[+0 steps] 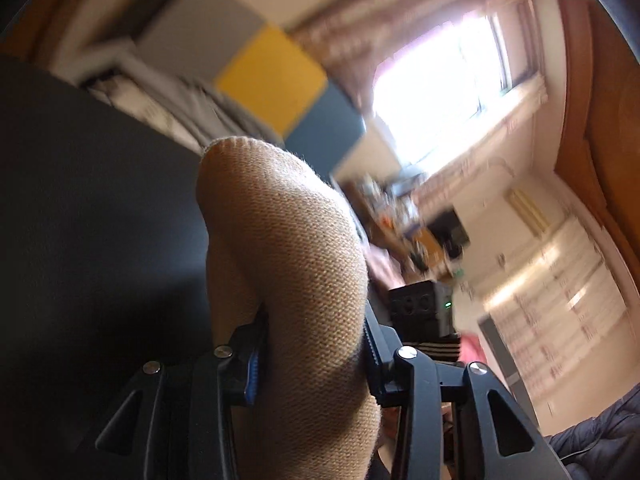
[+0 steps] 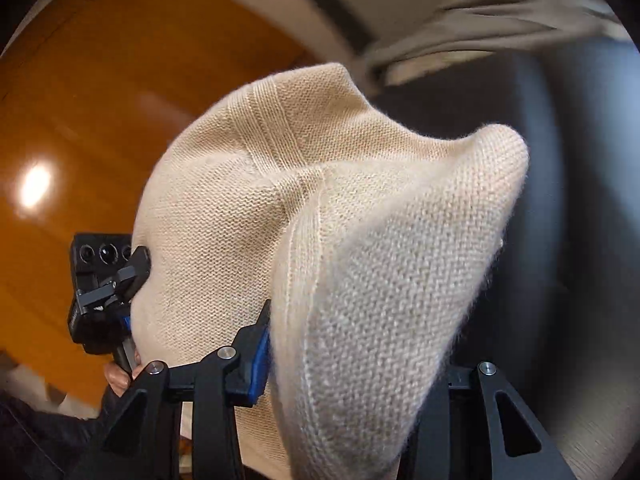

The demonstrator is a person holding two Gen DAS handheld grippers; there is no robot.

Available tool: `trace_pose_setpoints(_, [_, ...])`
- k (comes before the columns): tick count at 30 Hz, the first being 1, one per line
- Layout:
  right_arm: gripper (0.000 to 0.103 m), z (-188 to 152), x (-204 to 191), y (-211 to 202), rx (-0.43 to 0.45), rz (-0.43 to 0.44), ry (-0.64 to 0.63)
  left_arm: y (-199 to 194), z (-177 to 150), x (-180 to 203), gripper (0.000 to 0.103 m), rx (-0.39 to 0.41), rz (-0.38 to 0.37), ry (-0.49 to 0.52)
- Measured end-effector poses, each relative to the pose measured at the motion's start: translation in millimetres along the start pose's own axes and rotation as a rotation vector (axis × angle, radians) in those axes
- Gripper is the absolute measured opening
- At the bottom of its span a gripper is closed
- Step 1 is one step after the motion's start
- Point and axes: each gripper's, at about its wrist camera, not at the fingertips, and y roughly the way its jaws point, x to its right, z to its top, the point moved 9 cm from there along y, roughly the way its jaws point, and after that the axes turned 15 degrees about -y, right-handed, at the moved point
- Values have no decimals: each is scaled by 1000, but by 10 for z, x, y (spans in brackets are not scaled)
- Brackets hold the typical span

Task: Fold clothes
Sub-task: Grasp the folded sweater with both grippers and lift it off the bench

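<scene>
A beige knit garment (image 1: 292,264) bulges up between the fingers of my left gripper (image 1: 312,356), which is shut on it. The same beige knit (image 2: 320,208) fills the right wrist view, bunched with a seam running down it, and my right gripper (image 2: 356,360) is shut on a fold of it. Both grippers hold the garment raised in the air. In the right wrist view the other gripper (image 2: 108,280) shows at the left edge of the fabric, with a hand (image 2: 120,376) under it. In the left wrist view the other gripper's camera block (image 1: 420,312) sits just right of the cloth.
A dark table surface (image 1: 92,220) lies at the left. Grey clothing (image 2: 492,28) is piled at its far side. A wooden door (image 2: 120,120) is behind, plus a bright window (image 1: 436,92) and a dark padded sleeve (image 1: 600,436).
</scene>
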Motion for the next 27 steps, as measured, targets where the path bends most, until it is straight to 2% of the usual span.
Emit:
trace_pose_setpoints(7, [42, 1141, -1171, 1259, -47, 165, -252, -1571, 907, -153, 39, 322, 70, 52])
trace_pose_setpoints(11, [42, 1758, -1821, 1999, -70, 229, -365, -2396, 1416, -328, 40, 482, 143, 69])
trace_pose_setpoints(14, [42, 2100, -2216, 2557, -109, 255, -440, -2865, 1711, -548, 40, 581, 217, 61])
trace_pose_setpoints(17, [42, 2233, -2368, 3187, -188, 231, -485, -3165, 1943, -1068, 40, 638, 333, -25])
trace_pose_setpoints(19, [42, 2173, -2273, 3668, -272, 183, -485, -3238, 2008, -1748, 40, 621, 462, -170])
trace_pose_setpoints(20, [42, 2055, -2144, 3911, -338, 126, -500, -3237, 2002, -2102, 40, 598, 519, -256])
trace_pose_setpoints(21, [42, 1939, -2015, 4148, -403, 69, -514, -3205, 1950, -2351, 41, 583, 538, -320])
trace_pose_setpoints(22, [43, 1843, -1902, 4280, -434, 49, -510, -3189, 1903, -2488, 42, 586, 524, -346])
trace_pose_setpoints(24, [43, 1862, -1792, 4334, -394, 105, -431, -3185, 1877, -2574, 42, 603, 505, -347])
trace_pose_setpoints(27, [43, 1894, -1766, 4345, -376, 98, -454, -3126, 1976, -2506, 43, 601, 559, -299])
